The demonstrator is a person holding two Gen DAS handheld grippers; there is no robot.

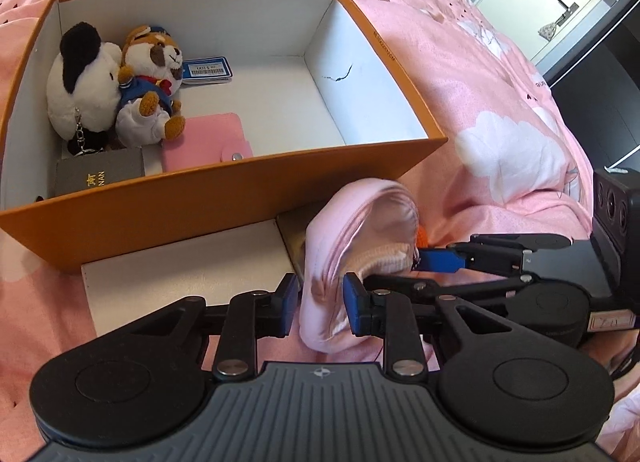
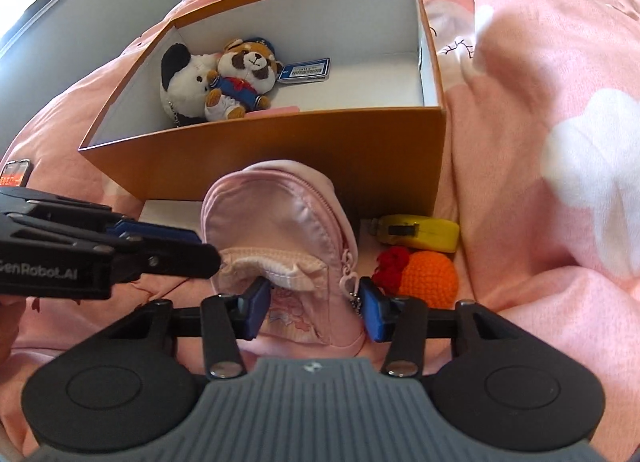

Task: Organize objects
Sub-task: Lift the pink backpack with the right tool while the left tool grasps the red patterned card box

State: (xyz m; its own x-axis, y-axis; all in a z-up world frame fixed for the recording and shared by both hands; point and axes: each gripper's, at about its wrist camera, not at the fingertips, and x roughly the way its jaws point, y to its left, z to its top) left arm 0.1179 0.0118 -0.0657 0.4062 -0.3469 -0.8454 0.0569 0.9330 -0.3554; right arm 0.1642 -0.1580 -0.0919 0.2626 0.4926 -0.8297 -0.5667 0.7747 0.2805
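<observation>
A small pink backpack-shaped pouch (image 2: 280, 229) stands on the pink bedspread in front of the orange box (image 1: 224, 197). My left gripper (image 1: 322, 300) pinches the pouch's side edge (image 1: 324, 262) between its blue pads. My right gripper (image 2: 316, 310) straddles the pouch's lower front; one pad presses under the front pocket flap and the other pad presses the zipper side. In the left wrist view the right gripper (image 1: 400, 270) comes in from the right. In the right wrist view the left gripper (image 2: 204, 246) comes in from the left.
The box holds a black-and-white plush dog (image 1: 80, 81), a brown plush bear (image 1: 150, 81), a pink wallet (image 1: 208, 137), a grey booklet (image 1: 100, 175) and a blue tag (image 1: 208, 70). A yellow tape measure (image 2: 420, 232) and an orange-and-red crochet piece (image 2: 428, 276) lie right of the pouch. A white board (image 1: 192, 262) lies below the box.
</observation>
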